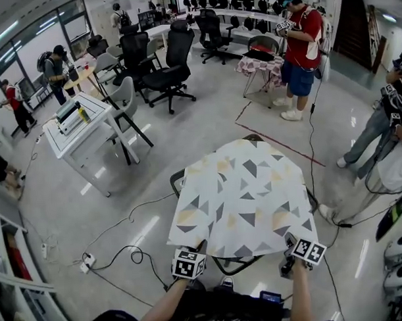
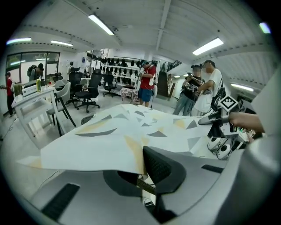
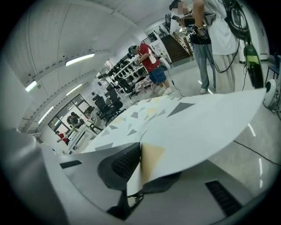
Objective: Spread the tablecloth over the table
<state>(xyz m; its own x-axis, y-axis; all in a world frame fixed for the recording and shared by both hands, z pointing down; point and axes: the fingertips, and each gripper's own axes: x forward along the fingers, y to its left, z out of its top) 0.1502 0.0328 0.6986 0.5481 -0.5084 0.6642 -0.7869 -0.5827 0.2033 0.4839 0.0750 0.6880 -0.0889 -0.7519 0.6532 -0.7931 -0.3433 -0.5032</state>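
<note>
Jaws of the left gripper (image 2: 142, 171) and the right gripper (image 3: 138, 169), two in all, each clamp a near corner of the one tablecloth (image 1: 238, 198), which only the head view shows draped over a single table (image 1: 176, 182).

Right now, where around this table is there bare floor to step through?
Bare floor lies left of the tablecloth, toward the white desk, and beyond it up to the red floor line. Crowded: black cables near left, standing people on the right.
</note>
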